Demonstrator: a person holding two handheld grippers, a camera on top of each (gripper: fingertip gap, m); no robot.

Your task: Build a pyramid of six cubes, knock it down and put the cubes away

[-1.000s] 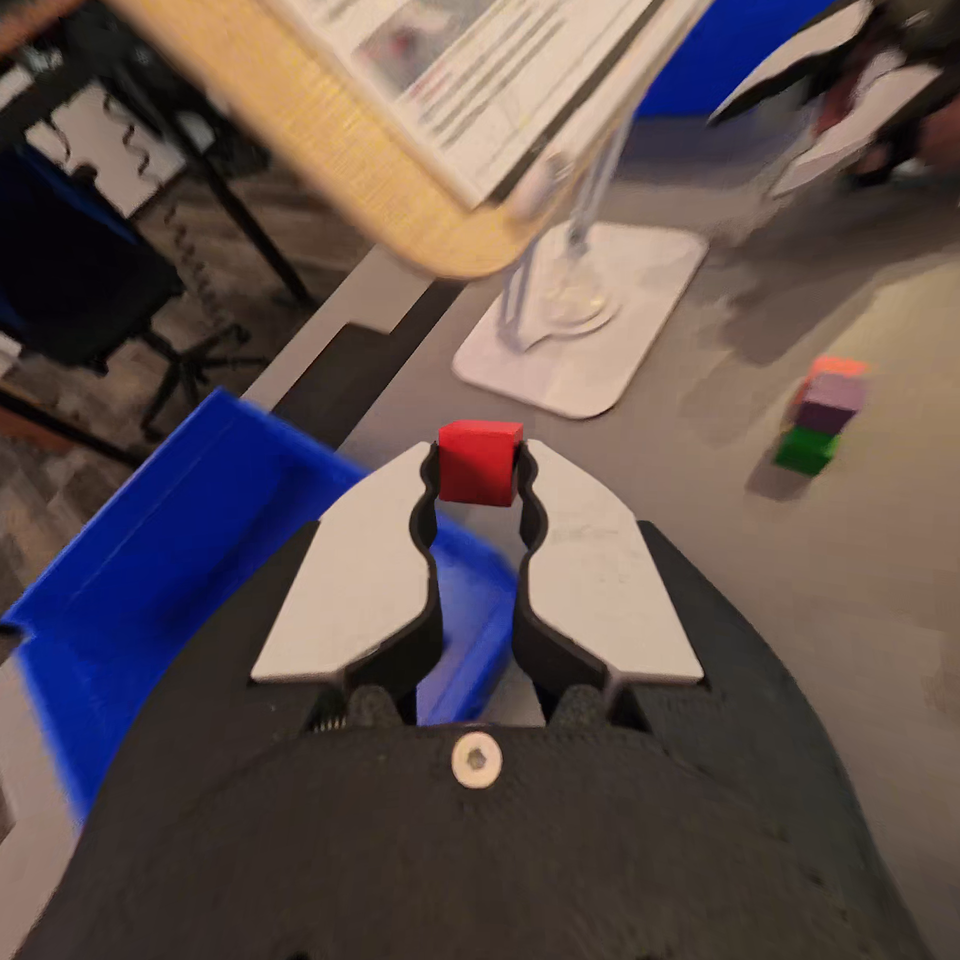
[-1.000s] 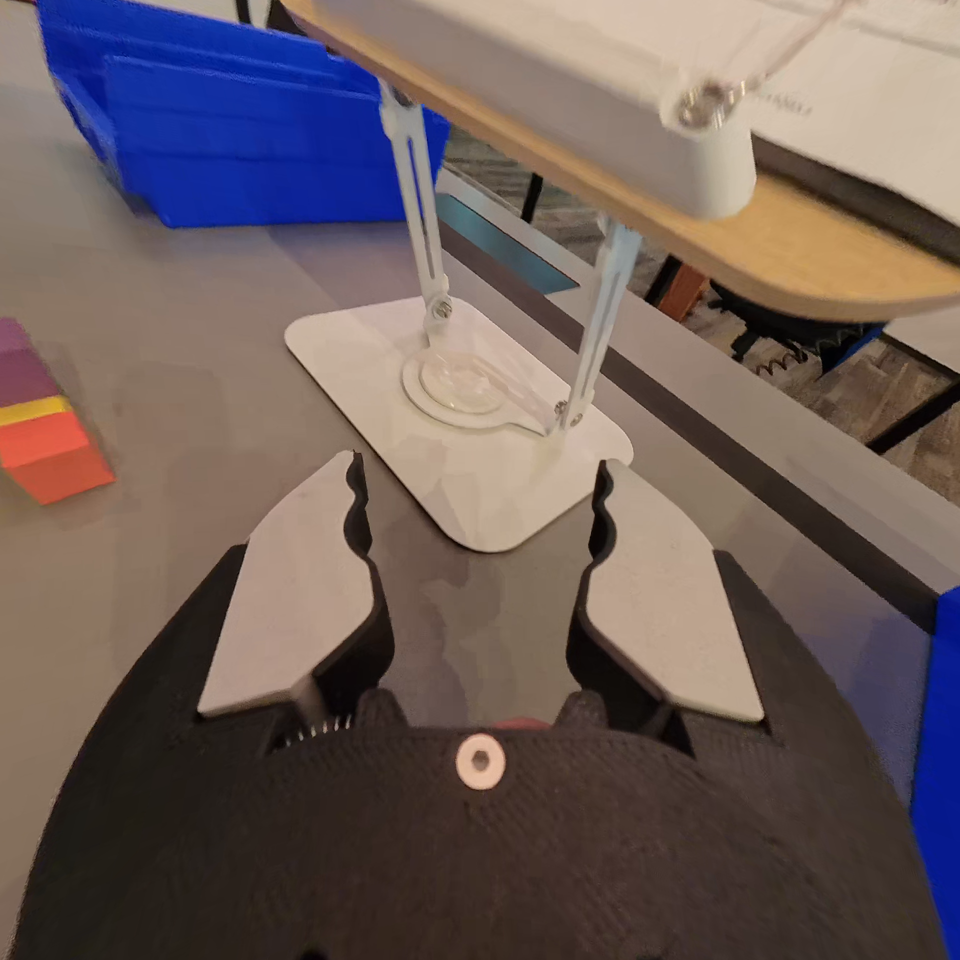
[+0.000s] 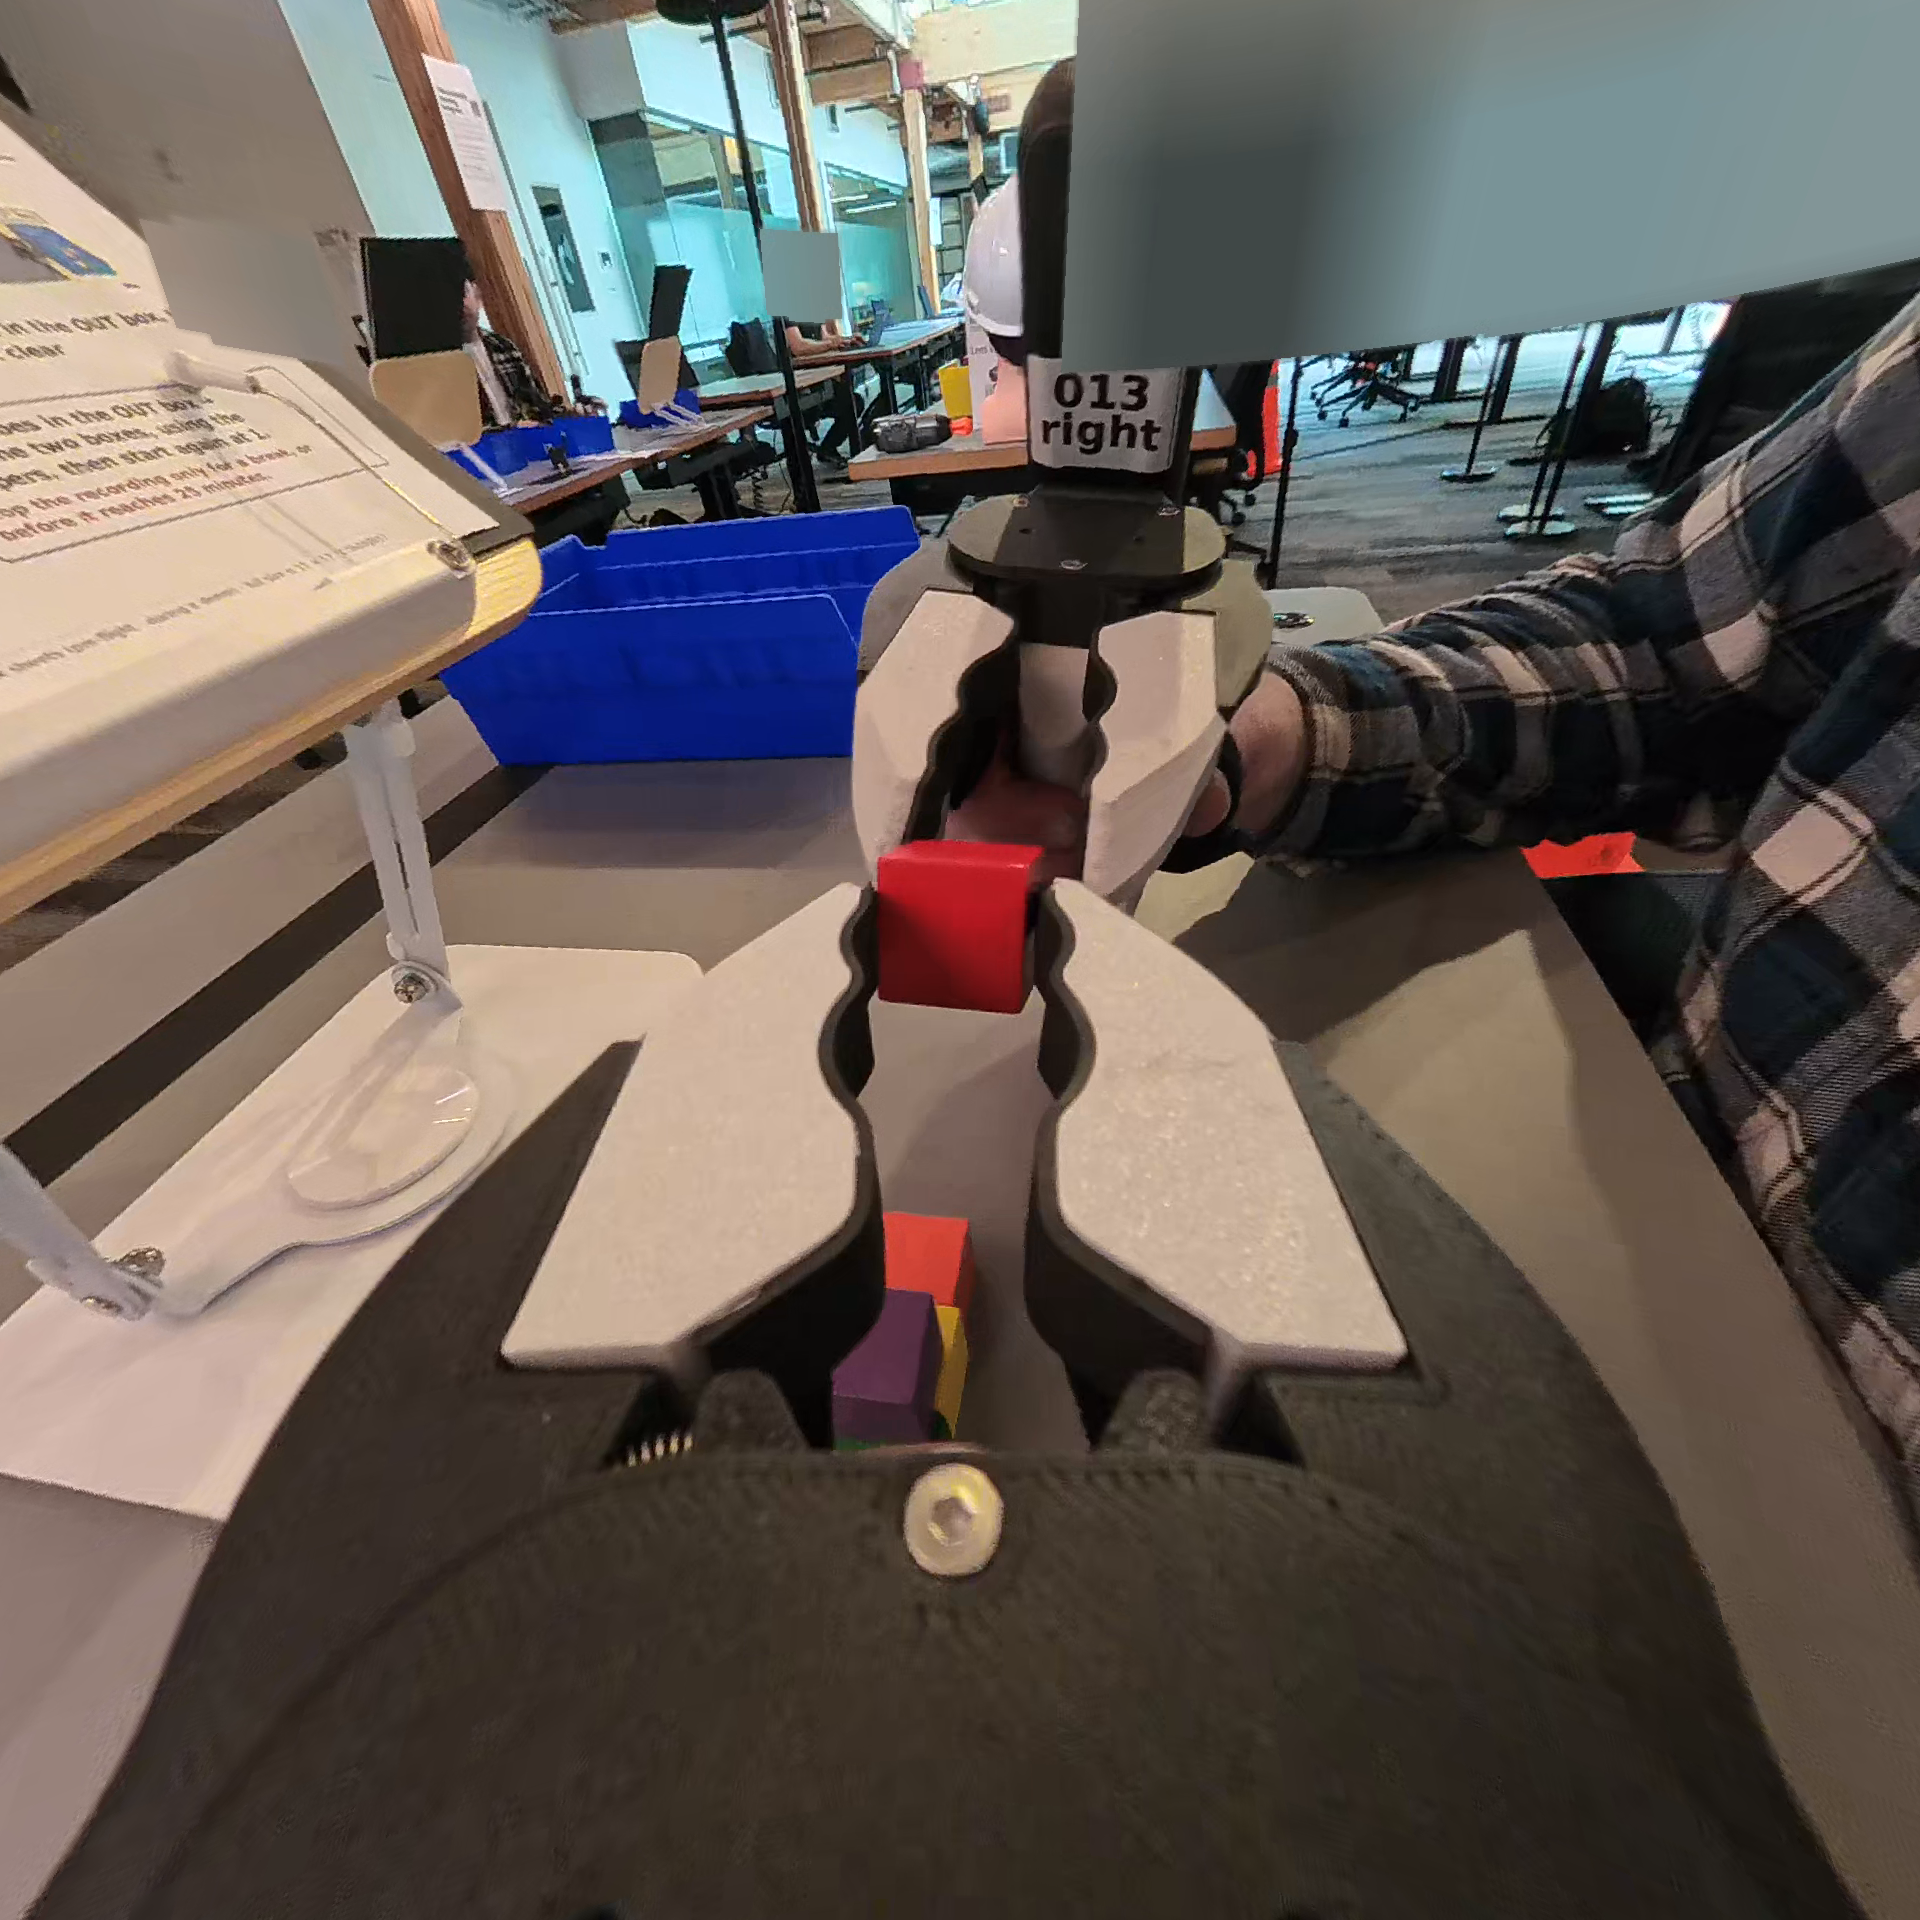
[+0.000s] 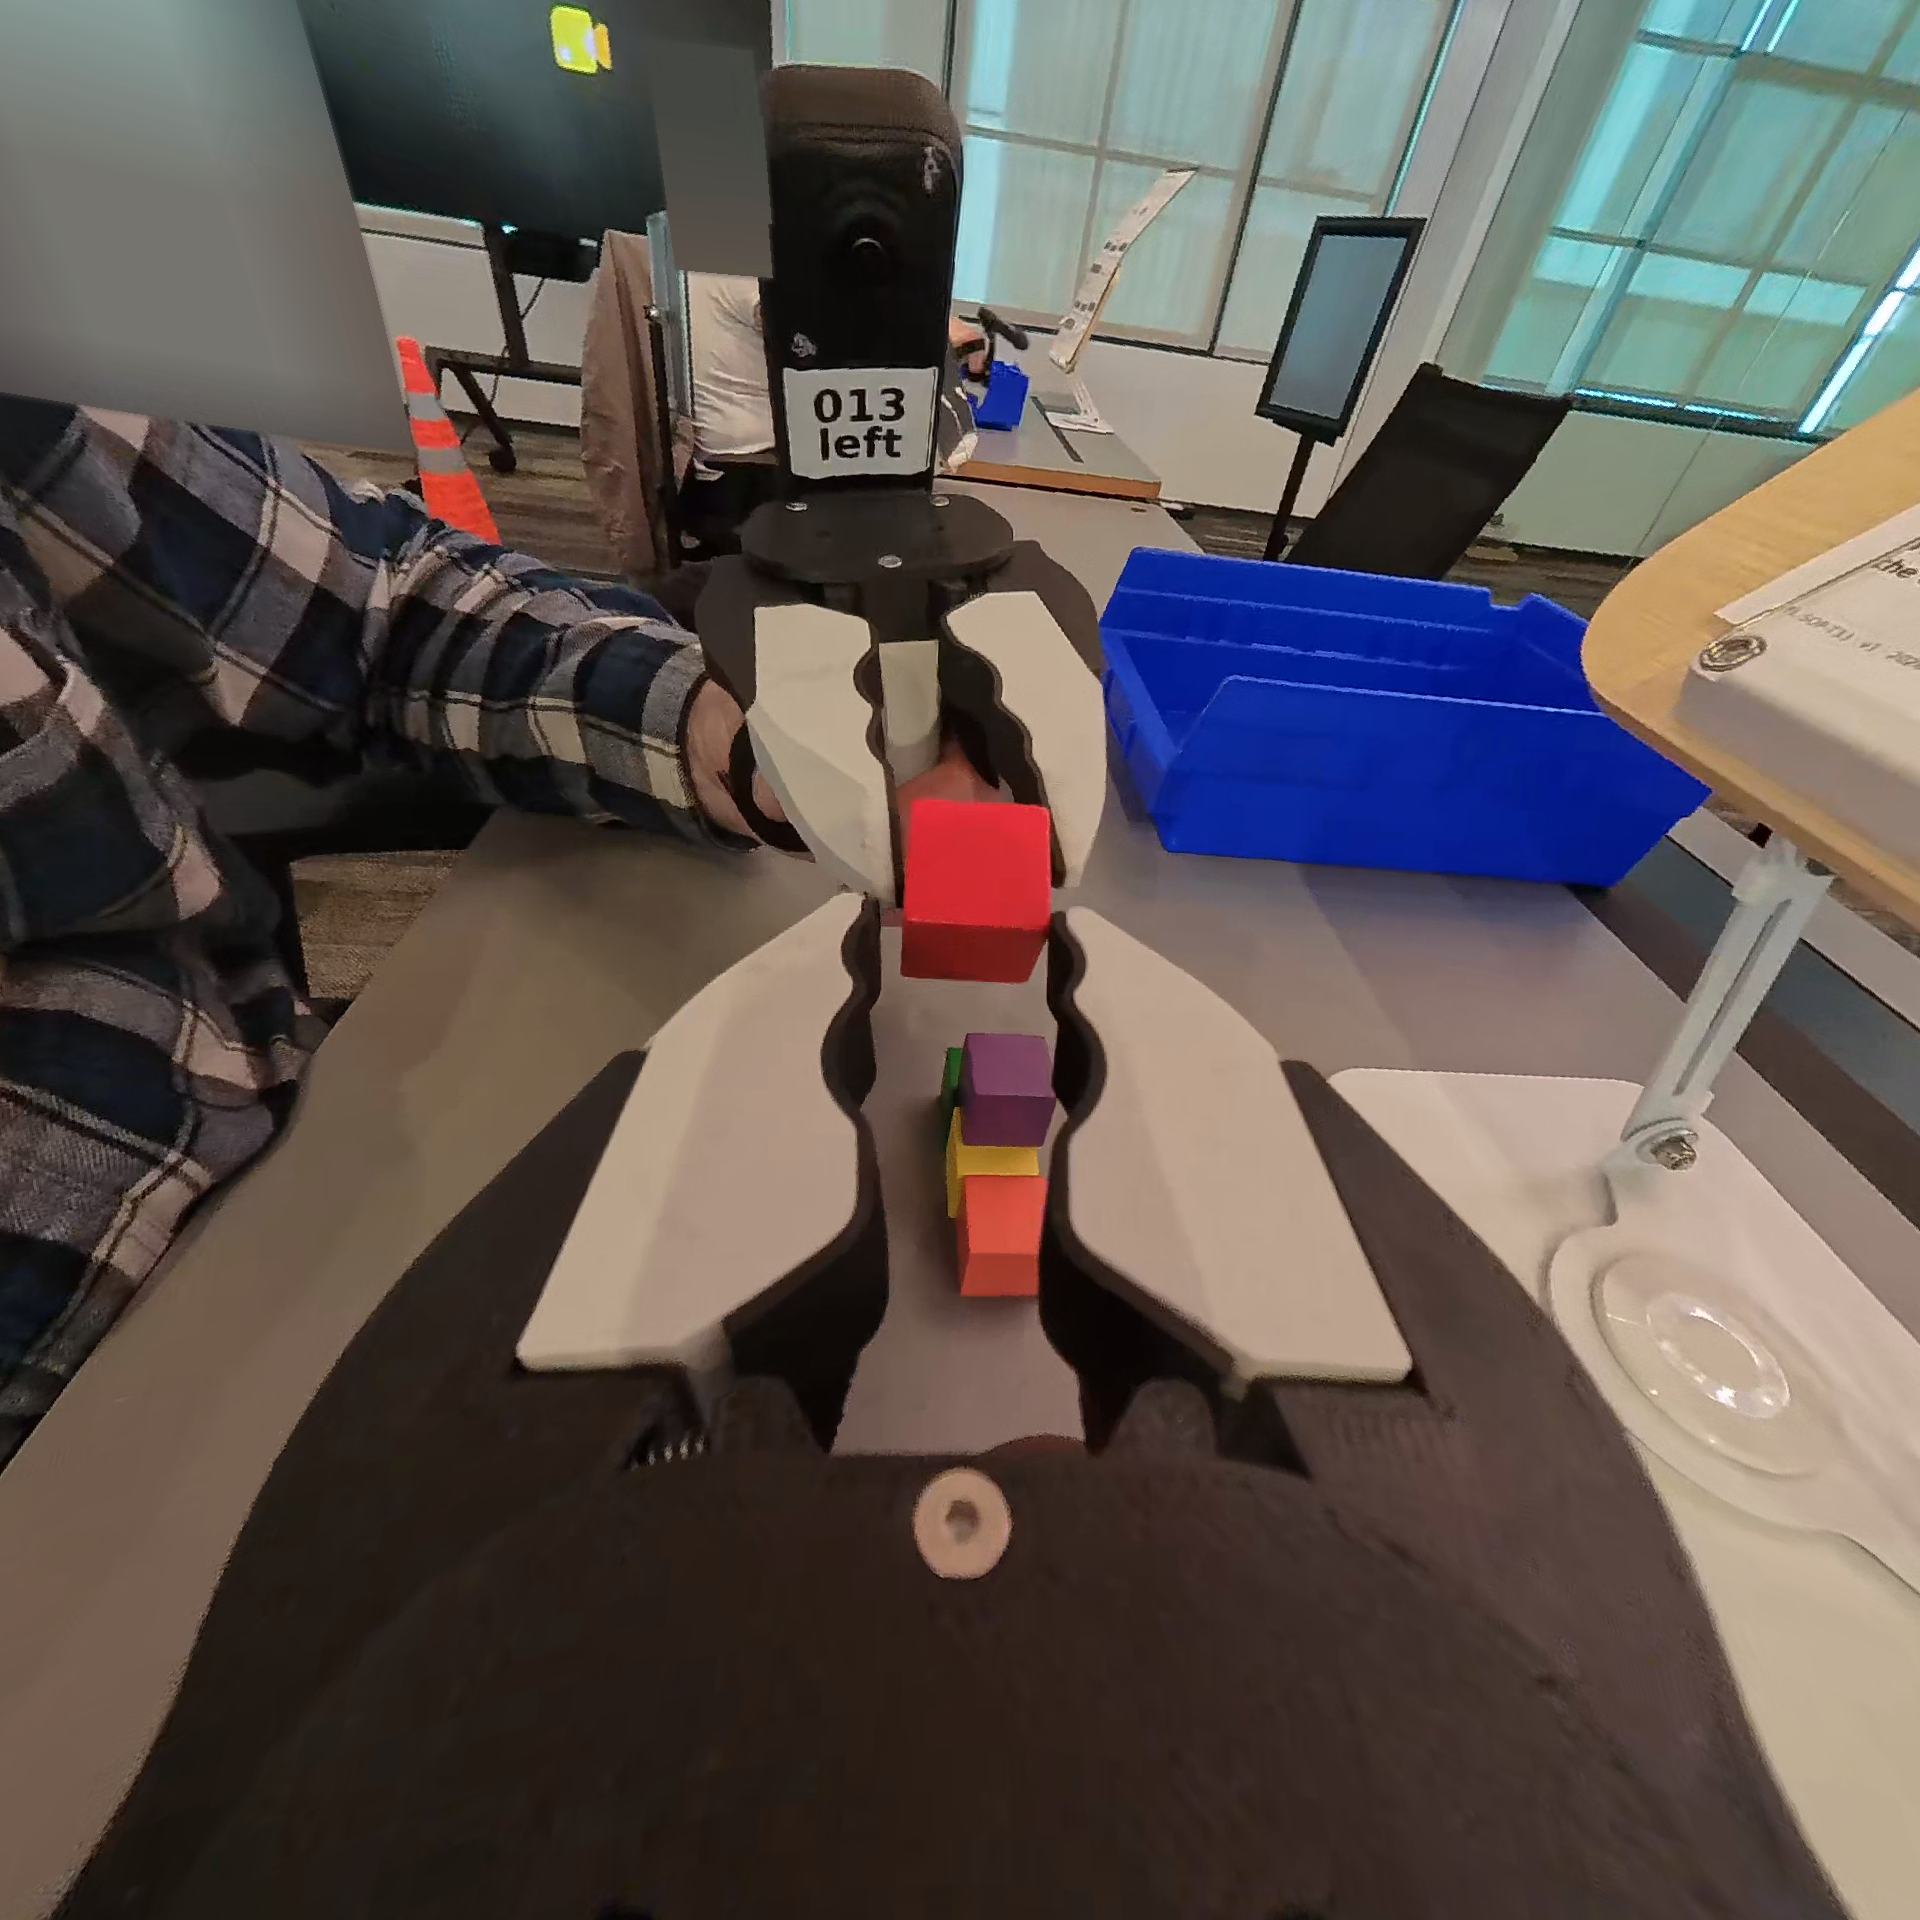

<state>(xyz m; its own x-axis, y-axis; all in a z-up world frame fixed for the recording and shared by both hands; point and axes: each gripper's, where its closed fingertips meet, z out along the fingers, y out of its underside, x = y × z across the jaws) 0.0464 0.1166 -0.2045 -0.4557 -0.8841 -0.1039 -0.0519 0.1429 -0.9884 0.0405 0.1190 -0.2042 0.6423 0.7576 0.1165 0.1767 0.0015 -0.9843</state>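
While the left tongs (image 3: 954, 935) pinch the red cube (image 3: 956, 925) at their tips, the stack (image 3: 914, 1340) sits below them on the tabletop (image 3: 1455, 1049); building seems in hand, with a blue bin (image 3: 665, 665) beyond, contents hidden.

From the right tongs (image 4: 966, 956), fingers flank that cube, perhaps touching; next it must settle gently onto the purple cube (image 4: 1006, 1086). Another blue bin (image 4: 1382, 727), right of them, looks empty.

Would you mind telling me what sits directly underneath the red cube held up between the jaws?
Below the red cube stands a small stack on the grey table: a purple cube on top, with yellow, orange and green cubes beneath. Its far side is hidden.
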